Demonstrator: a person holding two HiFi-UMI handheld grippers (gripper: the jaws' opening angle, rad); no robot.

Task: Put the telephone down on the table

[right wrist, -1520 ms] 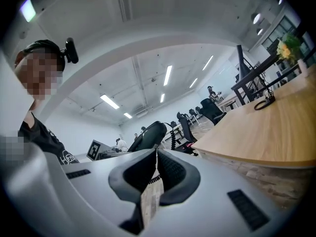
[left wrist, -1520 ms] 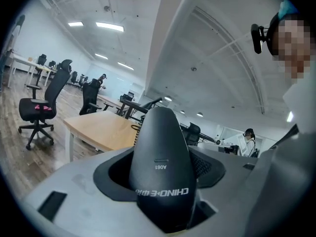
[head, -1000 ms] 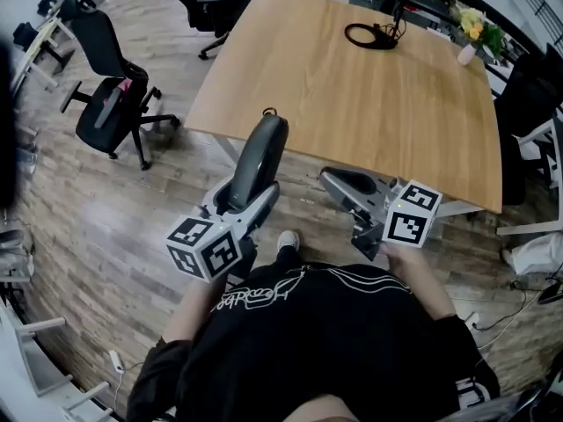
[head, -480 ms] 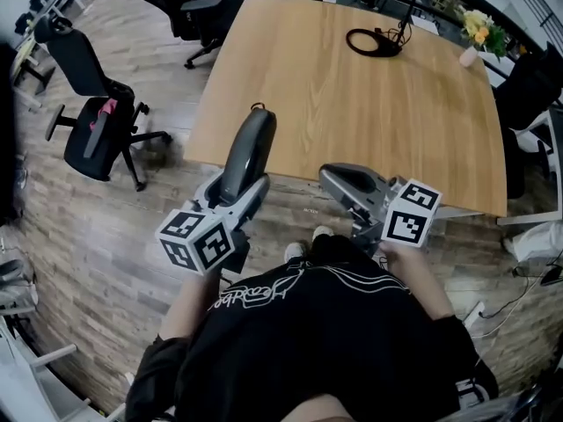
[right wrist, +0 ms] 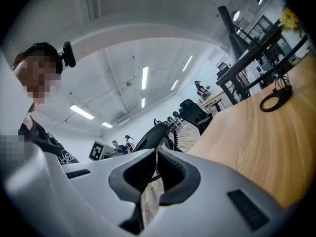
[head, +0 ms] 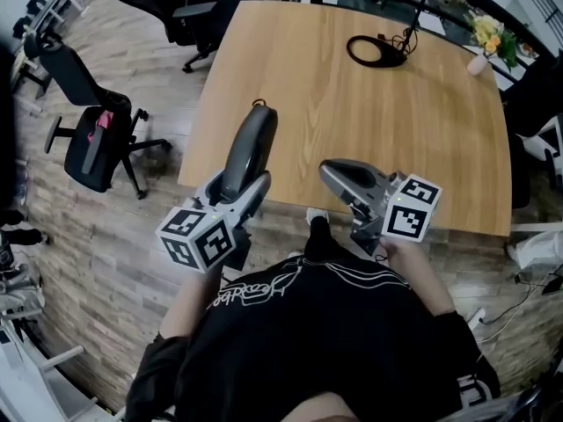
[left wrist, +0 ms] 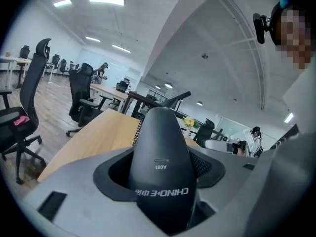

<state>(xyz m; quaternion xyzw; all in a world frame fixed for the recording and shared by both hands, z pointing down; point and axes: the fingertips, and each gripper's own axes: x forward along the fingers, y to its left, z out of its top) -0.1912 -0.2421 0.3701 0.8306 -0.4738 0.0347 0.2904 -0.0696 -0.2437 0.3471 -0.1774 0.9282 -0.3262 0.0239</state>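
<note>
At the far left an office chair [head: 88, 139] stands on the wood floor. Right of it, the left gripper [head: 236, 193] is clamped on the lower end of a dark telephone [head: 249, 148]. Its jaws stand wide around the telephone's body, which fills the gap between them in the left gripper view. The telephone is held in the air and points away from the person. Its far end lies over the near left edge of the table [head: 378, 112], not resting on it. A black cable loop [head: 374, 49] lies on the far part of the table. Further right, the right gripper [head: 347, 178] hangs by the near edge. Its jaws are drawn nearly together with only a thin slit between them, and they hold nothing.
</note>
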